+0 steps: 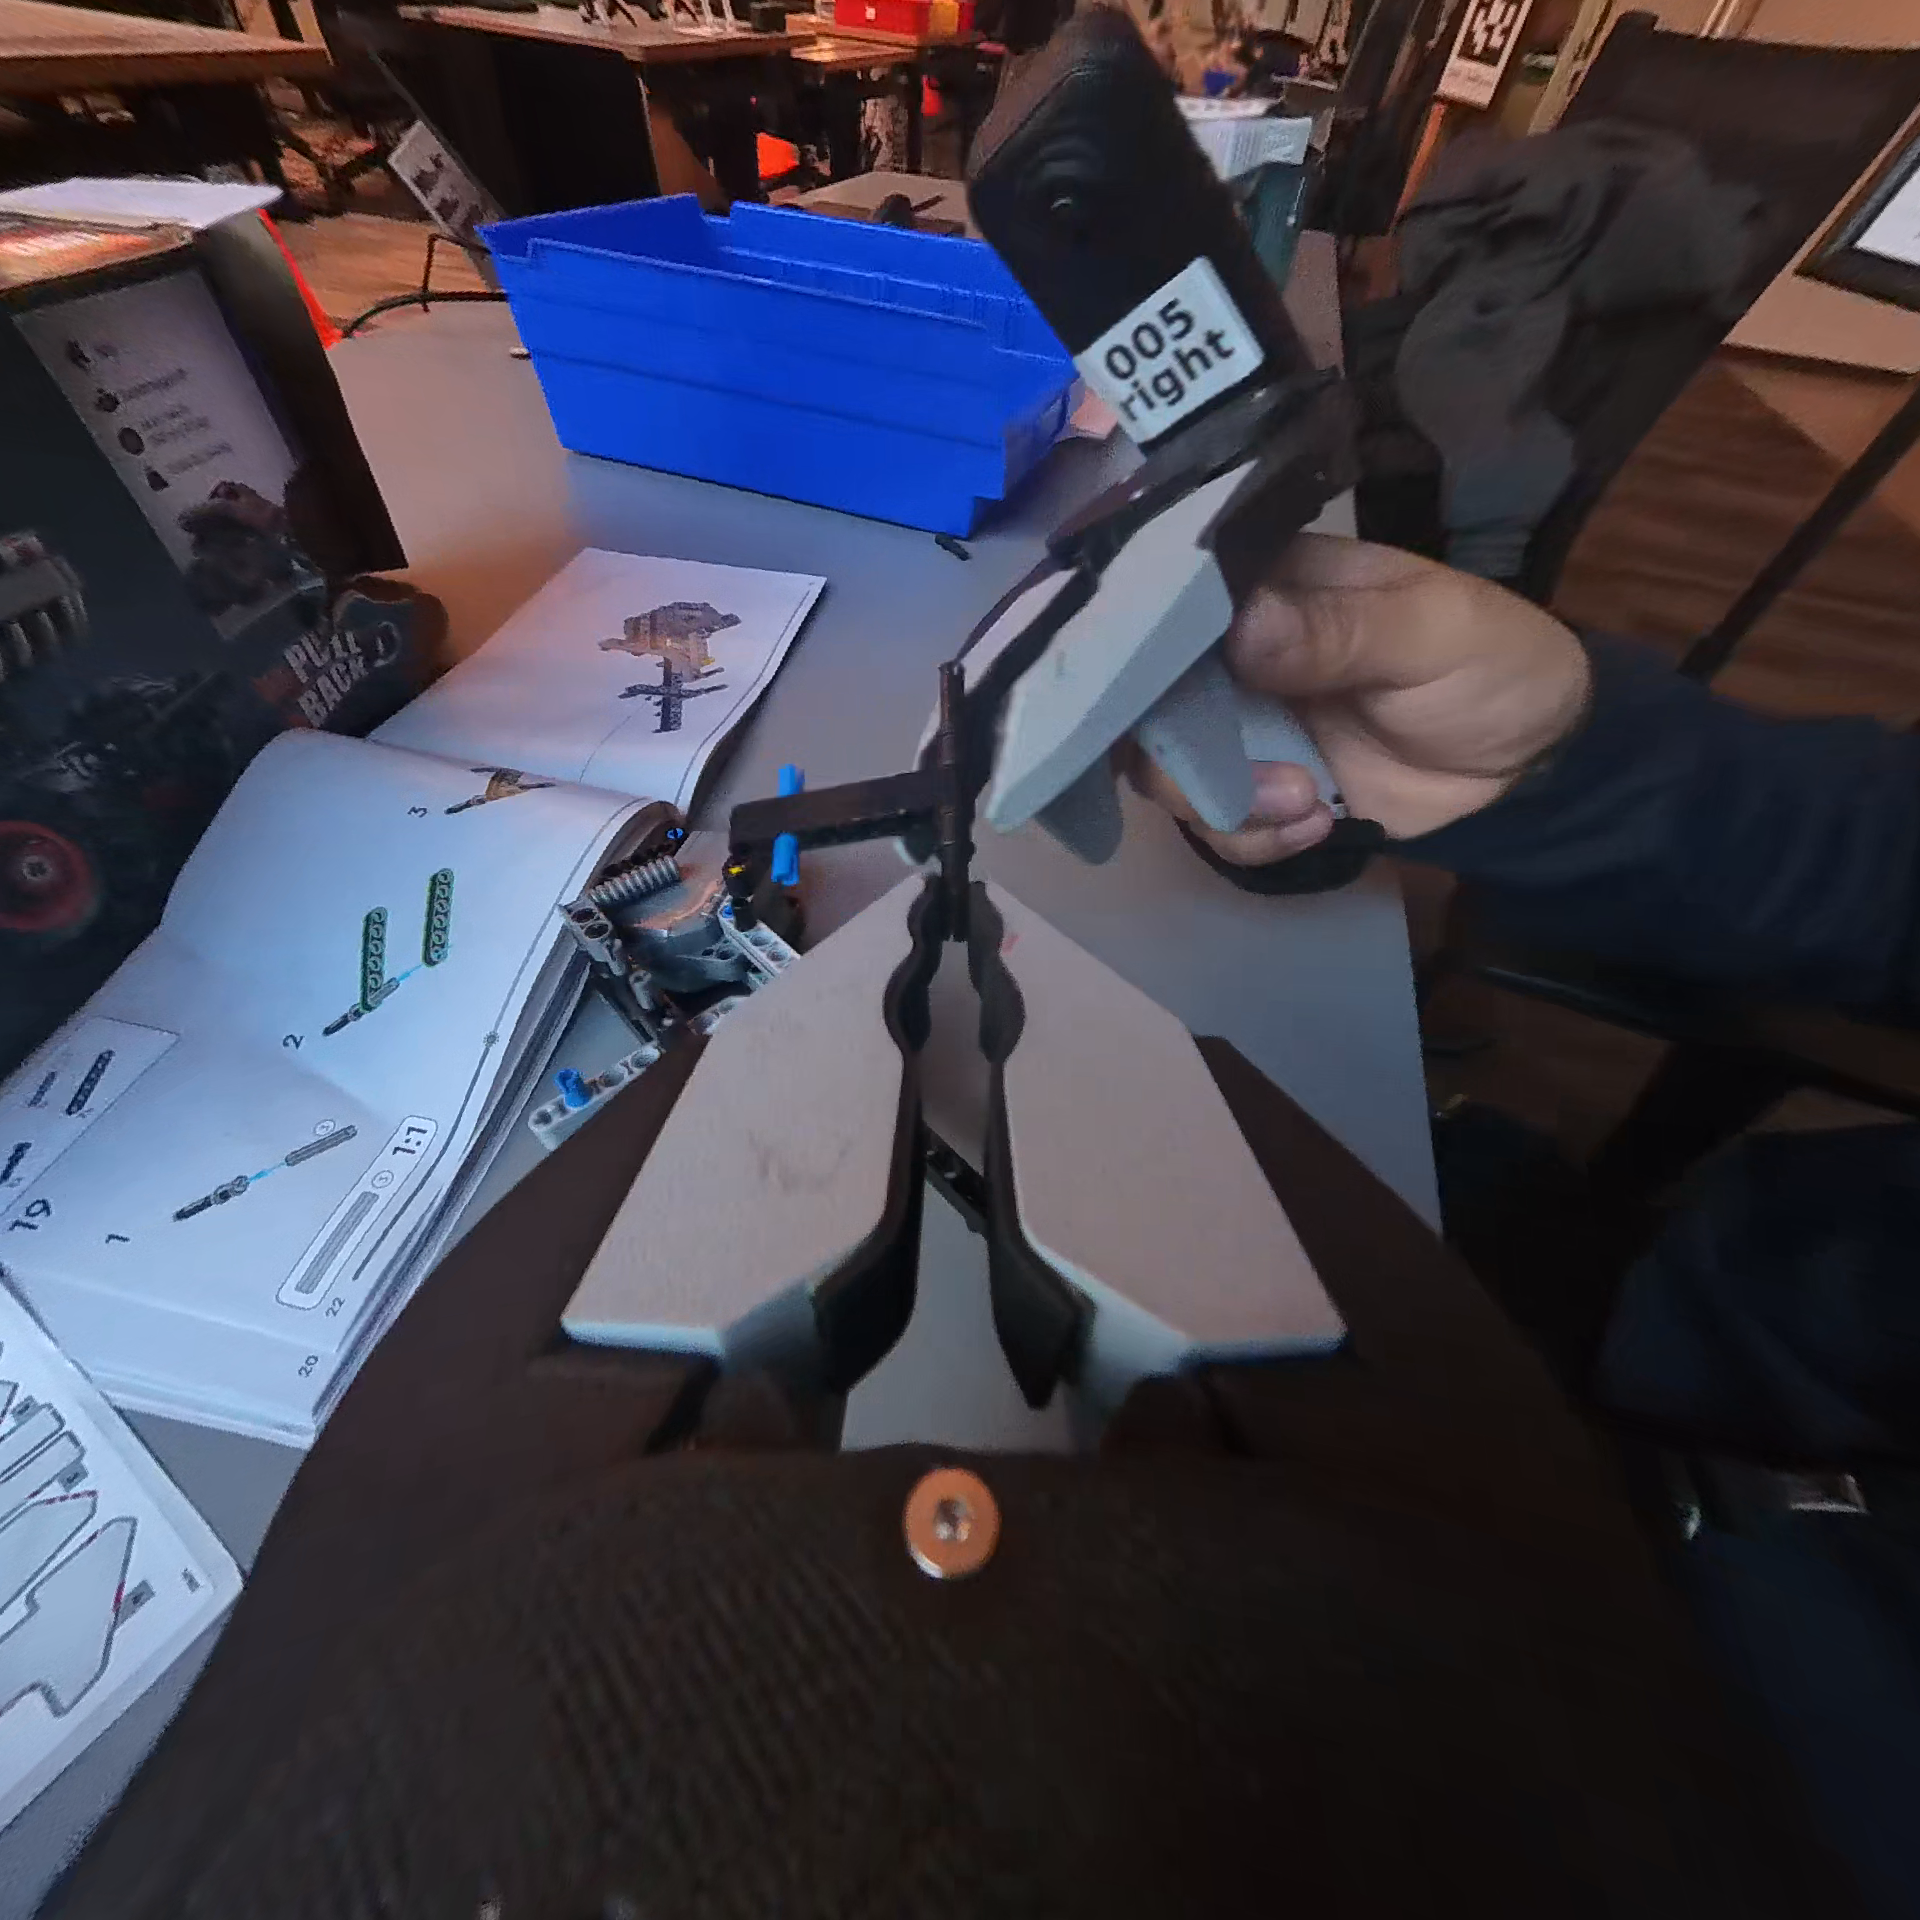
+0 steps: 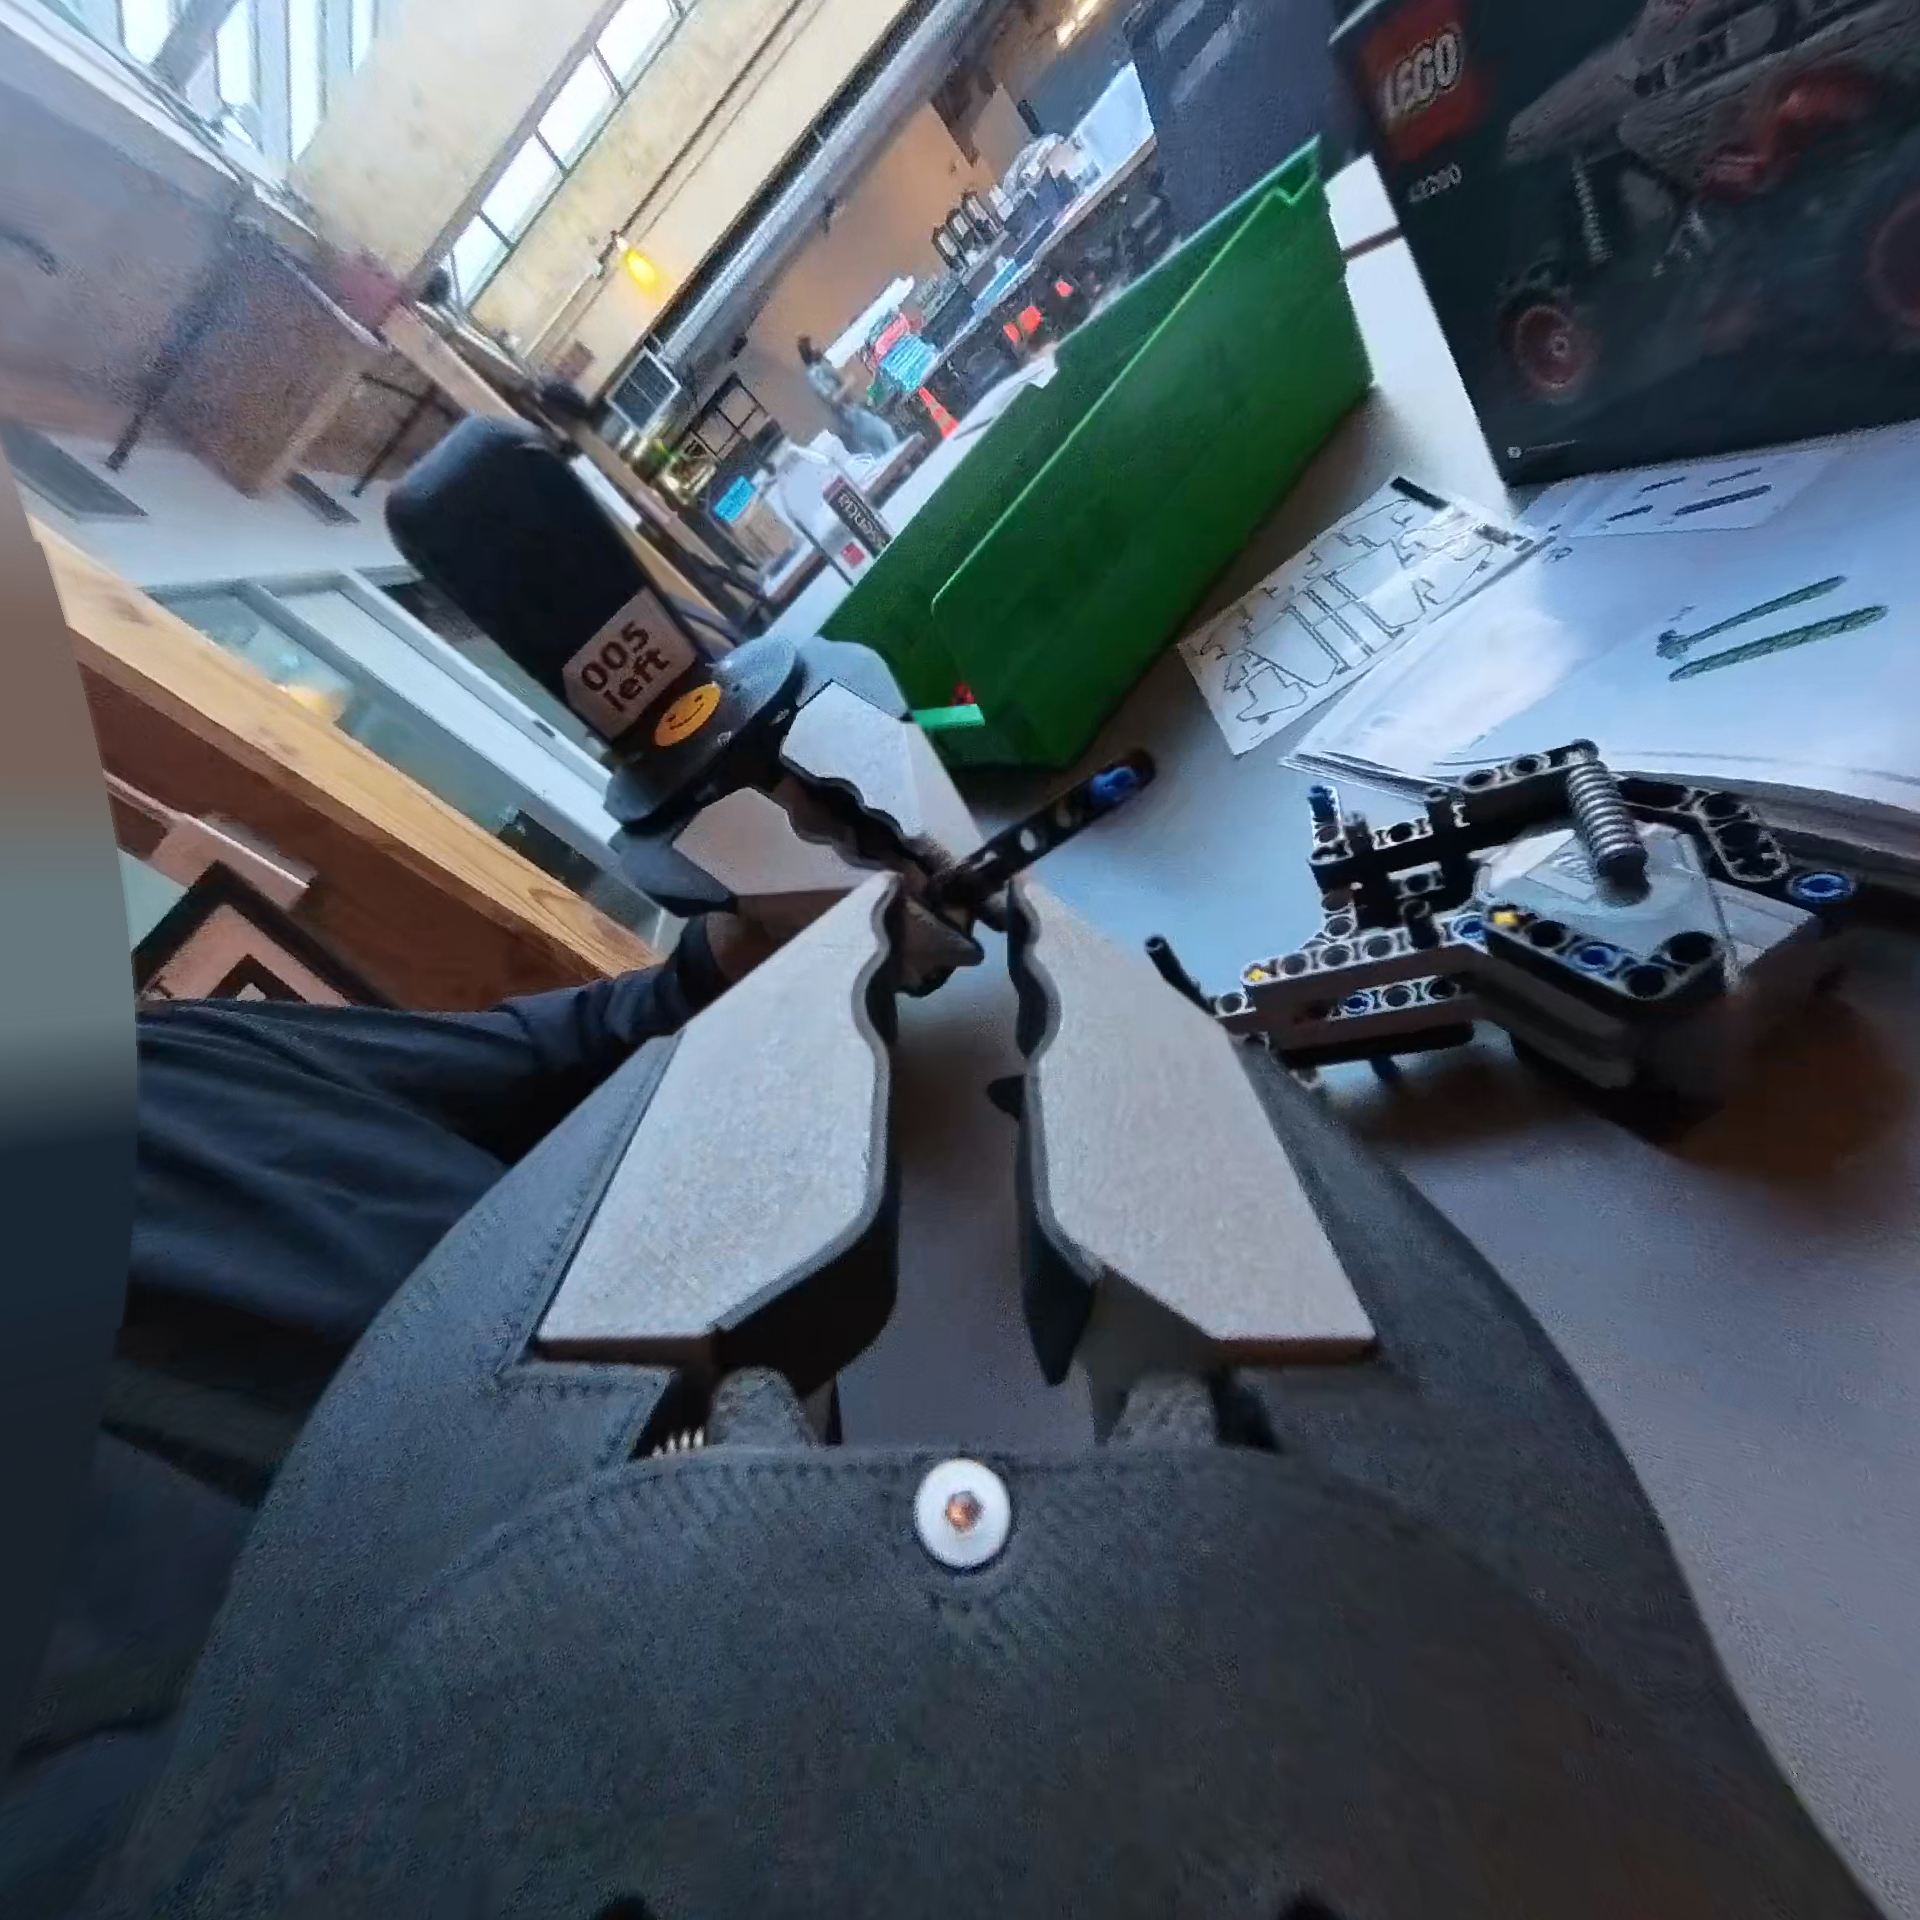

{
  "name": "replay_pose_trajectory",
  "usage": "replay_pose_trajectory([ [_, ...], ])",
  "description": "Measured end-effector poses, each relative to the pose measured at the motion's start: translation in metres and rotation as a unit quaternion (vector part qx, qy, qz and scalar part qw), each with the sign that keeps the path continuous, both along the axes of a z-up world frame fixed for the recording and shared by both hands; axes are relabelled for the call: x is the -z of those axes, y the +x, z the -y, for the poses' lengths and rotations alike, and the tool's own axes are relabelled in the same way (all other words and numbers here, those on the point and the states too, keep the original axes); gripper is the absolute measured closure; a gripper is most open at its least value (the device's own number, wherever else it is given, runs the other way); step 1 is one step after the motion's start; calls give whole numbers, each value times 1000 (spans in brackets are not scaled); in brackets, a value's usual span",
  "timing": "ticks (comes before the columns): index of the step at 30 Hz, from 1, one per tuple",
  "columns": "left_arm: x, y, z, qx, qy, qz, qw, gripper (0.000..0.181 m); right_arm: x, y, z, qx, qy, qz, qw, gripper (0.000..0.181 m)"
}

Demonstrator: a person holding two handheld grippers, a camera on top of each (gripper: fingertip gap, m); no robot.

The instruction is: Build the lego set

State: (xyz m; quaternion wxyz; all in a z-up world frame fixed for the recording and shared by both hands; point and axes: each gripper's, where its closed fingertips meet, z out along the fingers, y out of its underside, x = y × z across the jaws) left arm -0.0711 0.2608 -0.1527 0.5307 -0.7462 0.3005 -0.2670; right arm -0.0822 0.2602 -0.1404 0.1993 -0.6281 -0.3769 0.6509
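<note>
A short black beam (image 1: 831,819) carrying a blue pin (image 1: 788,821) is held in the air above the grey table. My left gripper (image 1: 951,914) is shut on the beam's near end. My right gripper (image 2: 956,899) meets the same end of the beam (image 2: 1049,821) from the side. Its jaws stand a little apart, straddling the beam and the left gripper's tip (image 2: 935,878); I cannot tell if the pads touch. The partly built grey and black chassis with a spring (image 2: 1558,935) sits on the table; it also shows in the left wrist view (image 1: 686,935), just below the beam.
An open instruction booklet (image 1: 312,1039) lies left of the chassis, with a sticker sheet (image 2: 1351,613) beside it. The dark set box (image 1: 125,520) stands behind. A blue bin (image 1: 779,343) and a green bin (image 2: 1143,468) stand on the table. The table edge (image 1: 1392,987) is at the right. Only a small space, under 4 cm, lies between the two pairs of fingers.
</note>
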Motion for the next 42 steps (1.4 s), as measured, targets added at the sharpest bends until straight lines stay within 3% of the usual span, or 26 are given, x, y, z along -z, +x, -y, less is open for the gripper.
replay_pose_trajectory([
  [4, 5, 6, 5, -4, 25, -38, 999, 179, -2, -7, 8, -17, -14, -12, 1000, 172],
  [9, 8, 4, 5, -24, 42, -68, 997, 179, 0, -9, 10, -14, 64, 21, 998, 177],
  [16, -3, -16, 17, 20, 9, -7, 1000, 168, 6, -12, 19, -69, 220, 96, 968, 177],
  [20, -15, -26, 17, 68, -55, 58, 994, 158, 16, -15, 21, -96, 261, 134, 951, 176],
  [25, -12, -23, 17, 140, -134, 131, 972, 175, 18, -22, 23, -119, 261, 144, 947, 176],
  [28, -12, -25, 17, 158, -158, 162, 961, 176, 18, -23, 22, -110, 264, 138, 948, 176],
  [36, 7, -25, 11, 162, -178, 156, 958, 176, 38, -17, 15, -85, 265, 143, 950, 176],
  [39, 23, -27, 6, 136, -202, 120, 963, 173, 51, -15, 9, -78, 277, 173, 942, 177],
  [42, 33, -37, 5, 99, -216, 88, 967, 155, 56, -16, 7, -67, 291, 184, 936, 176],
])
